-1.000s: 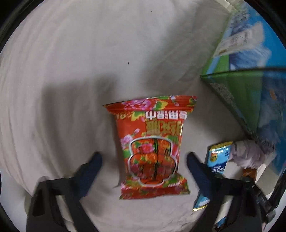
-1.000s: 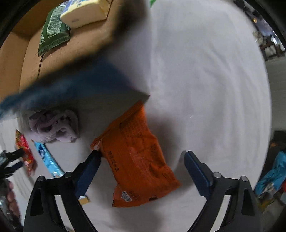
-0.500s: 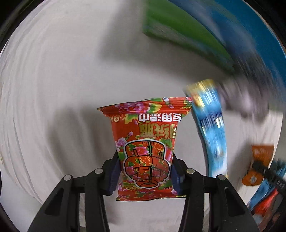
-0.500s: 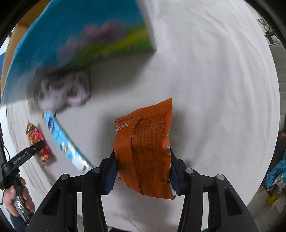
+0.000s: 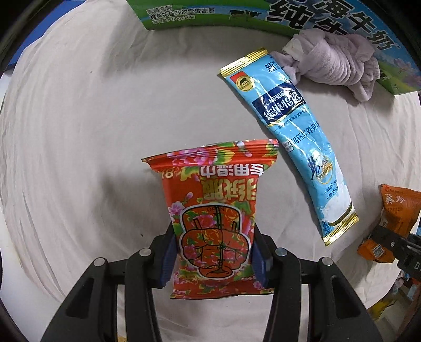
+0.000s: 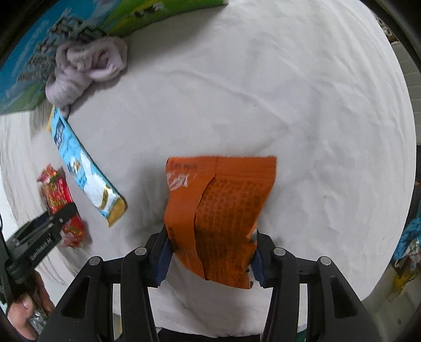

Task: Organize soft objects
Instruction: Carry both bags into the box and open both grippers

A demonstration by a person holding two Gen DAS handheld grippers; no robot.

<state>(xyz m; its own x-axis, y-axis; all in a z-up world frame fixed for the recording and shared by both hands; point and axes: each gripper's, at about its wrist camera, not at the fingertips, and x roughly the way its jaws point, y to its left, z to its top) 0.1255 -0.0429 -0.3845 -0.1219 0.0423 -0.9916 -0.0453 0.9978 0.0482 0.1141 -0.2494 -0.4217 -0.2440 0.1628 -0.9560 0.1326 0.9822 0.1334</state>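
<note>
1. Squeezing the red flowery packet (image 5: 214, 210) between both fingers of the left gripper (image 5: 213, 259), low down on the packet, with the top end sticking out past the fingertips.
2. Pinching the orange packet (image 6: 218, 210) the same way in the right gripper (image 6: 210, 260), fingers pressed on its two sides, back seam facing up.
3. Lying flat on the white sheet (image 5: 92, 131): the long blue packet (image 5: 289, 131), just beside the red flowery packet, on its right and reaching further away.
4. Touching the far end of the long blue packet: the fluffy purple cloth (image 5: 334, 61), all bunched up.
5. Leaning right behind the fluffy purple cloth: the green and blue milk box (image 5: 210, 13), along the far edge of the sheet.
6. Peeking in at the right edge of the left wrist view, well apart from the red flowery packet: the orange packet again (image 5: 397, 207), with black gripper parts in front of it.
7. Showing up at the left edge of the right wrist view, past the long blue packet (image 6: 84, 168): the red flowery packet (image 6: 59, 194), with a hand (image 6: 26, 307) on the black handle below it.
8. Cannot tell if either held packet rests on the sheet or hangs just above it.
</note>
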